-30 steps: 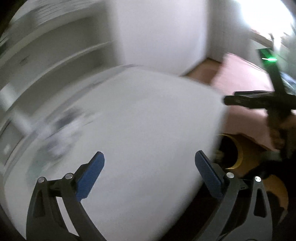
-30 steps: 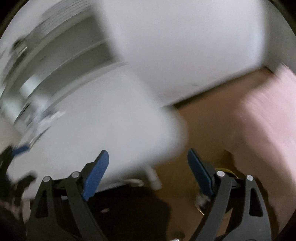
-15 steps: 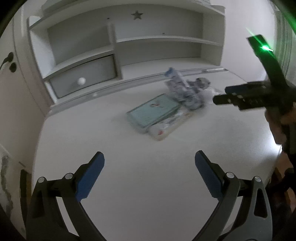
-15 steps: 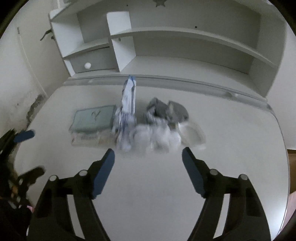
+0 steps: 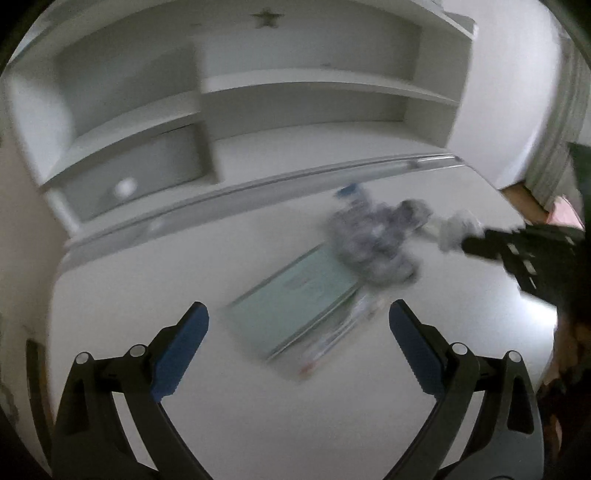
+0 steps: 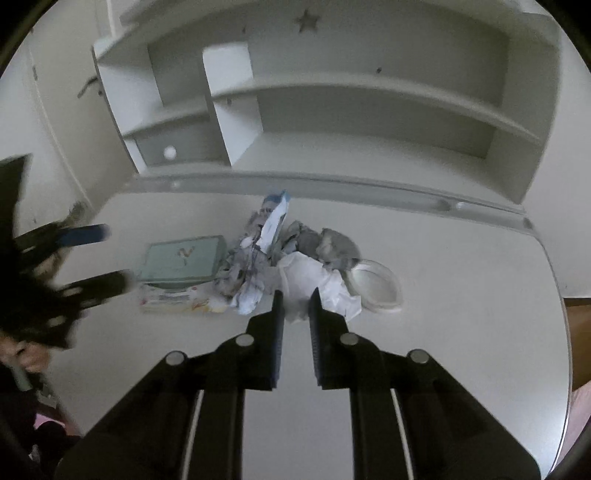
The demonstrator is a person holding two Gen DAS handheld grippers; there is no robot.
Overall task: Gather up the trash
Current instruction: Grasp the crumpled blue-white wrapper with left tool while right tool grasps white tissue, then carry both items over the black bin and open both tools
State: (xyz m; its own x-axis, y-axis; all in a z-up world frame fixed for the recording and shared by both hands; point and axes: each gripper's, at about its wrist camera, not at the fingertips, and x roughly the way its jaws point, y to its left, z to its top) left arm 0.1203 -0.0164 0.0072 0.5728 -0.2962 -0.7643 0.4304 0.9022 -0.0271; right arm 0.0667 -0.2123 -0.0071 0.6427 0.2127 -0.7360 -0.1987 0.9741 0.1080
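Since half a second ago the right claw (image 6: pixel 294 301) has narrowed from wide apart to a slim gap, nothing visibly between its pads, and it now sits low just in front of the trash pile; the left claw (image 5: pixel 298 321) has moved closer to the teal box and stays spread wide, holding nothing.

A white shelf unit (image 6: pixel 369 110) with a dark star decoration (image 6: pixel 307 20) near its top fills the back, with a grey drawer (image 6: pixel 173 149) with a round white knob at its lower left. Before it spreads the white counter (image 6: pixel 461 295). A strip of brown floor (image 5: pixel 524 195) shows past its right edge.

Largest on the counter is the trash pile (image 6: pixel 266 254): crumpled grey and white paper, a white-and-blue wrapper standing upright at the back, and white tissue (image 6: pixel 314 280) nearest the right claw. Left of it, touching, lies the teal box (image 6: pixel 183 260), bearing a small mark too blurred to read, resting on a flat printed packet (image 6: pixel 177 299). A clear round lid (image 6: pixel 376 286) lies at the pile's right edge.
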